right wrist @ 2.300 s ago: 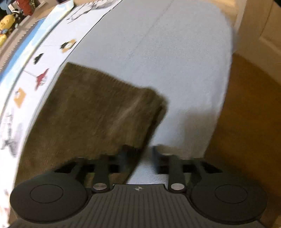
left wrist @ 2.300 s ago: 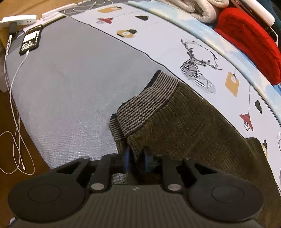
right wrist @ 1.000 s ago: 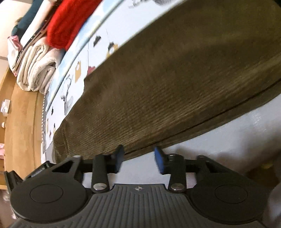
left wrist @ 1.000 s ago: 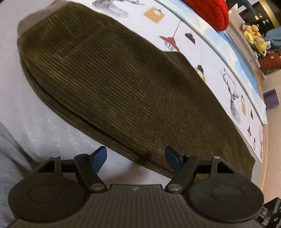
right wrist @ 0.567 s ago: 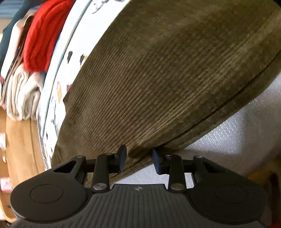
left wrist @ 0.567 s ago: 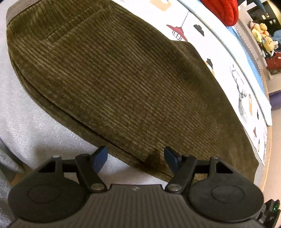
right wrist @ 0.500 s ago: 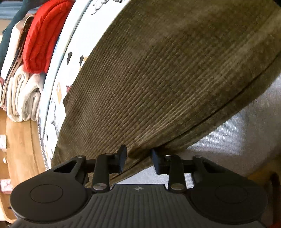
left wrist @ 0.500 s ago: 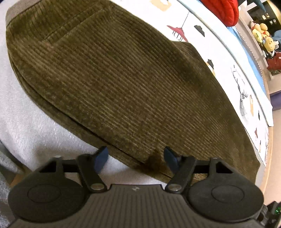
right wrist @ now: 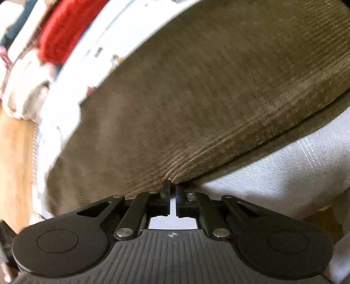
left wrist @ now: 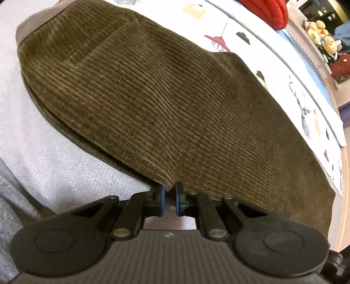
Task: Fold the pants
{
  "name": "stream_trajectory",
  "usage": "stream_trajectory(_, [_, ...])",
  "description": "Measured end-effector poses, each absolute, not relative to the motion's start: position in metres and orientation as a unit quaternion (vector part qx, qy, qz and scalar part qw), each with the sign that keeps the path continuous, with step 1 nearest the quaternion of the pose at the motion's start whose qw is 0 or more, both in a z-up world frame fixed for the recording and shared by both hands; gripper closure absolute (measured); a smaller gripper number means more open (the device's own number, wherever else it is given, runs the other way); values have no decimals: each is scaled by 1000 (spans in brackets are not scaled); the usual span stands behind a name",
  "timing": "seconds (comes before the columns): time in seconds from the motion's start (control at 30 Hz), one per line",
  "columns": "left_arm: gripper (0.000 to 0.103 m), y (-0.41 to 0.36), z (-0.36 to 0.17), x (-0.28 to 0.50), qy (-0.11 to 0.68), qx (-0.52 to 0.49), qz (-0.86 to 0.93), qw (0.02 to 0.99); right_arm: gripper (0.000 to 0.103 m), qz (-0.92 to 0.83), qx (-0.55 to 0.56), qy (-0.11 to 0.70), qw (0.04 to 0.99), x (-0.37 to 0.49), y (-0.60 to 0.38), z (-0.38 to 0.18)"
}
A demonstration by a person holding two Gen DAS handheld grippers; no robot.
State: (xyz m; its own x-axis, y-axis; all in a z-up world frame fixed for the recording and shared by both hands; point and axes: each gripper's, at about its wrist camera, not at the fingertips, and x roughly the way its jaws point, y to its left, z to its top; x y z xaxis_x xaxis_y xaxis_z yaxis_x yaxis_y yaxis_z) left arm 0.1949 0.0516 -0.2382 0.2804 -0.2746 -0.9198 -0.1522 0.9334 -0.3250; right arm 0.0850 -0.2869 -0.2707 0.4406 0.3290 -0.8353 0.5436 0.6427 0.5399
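Olive corduroy pants (left wrist: 166, 102) lie folded in layers on a grey bed cover (left wrist: 50, 166), with the grey ribbed waistband (left wrist: 37, 19) at the far left. My left gripper (left wrist: 169, 192) is shut on the near edge of the pants, pinching the top layer. In the right wrist view the same pants (right wrist: 207, 94) fill the frame. My right gripper (right wrist: 171, 189) is shut on their near edge, where the cloth puckers.
A white printed sheet (left wrist: 282, 72) runs along the far side of the bed. A red cushion (left wrist: 264, 8) and soft toys (left wrist: 321, 35) lie beyond it. In the right wrist view, red (right wrist: 59, 37) and cream (right wrist: 24, 91) folded cloth sit at the far left, over a wooden floor (right wrist: 15, 166).
Both grippers were open over the near edge of the pants half a second ago. Both have now closed on that edge. The right wrist view is blurred by motion.
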Motion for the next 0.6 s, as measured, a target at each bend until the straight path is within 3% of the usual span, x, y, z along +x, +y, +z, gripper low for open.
stream_trajectory(0.1, [89,56,-233,196,594,-193,-44,780,95,-67,435,512,737,84,-291,-267])
stream_trajectory(0.13, [83,57,-230,196,594,-198,-43,779,92,-70,448,511,730,81,-294,-266])
stream_trajectory(0.23, [62,57,-216,191,593,-196,-56,779,71,-63,445,504,737,72,-300,-250])
stream_trajectory(0.43, [59,25,-202,182,564,-151,-102,806,71,-69,334,450,825,65,-299,-224])
stream_trajectory(0.5, [59,10,-213,188,566,-126,-98,809,72,-119,313,474,814,71,-310,-239])
stream_trajectory(0.57, [59,4,-228,196,581,-112,-87,801,88,-135,327,488,798,70,-324,-250])
stream_trajectory(0.6, [59,4,-233,197,585,-112,-86,798,88,-136,347,484,792,64,-331,-248])
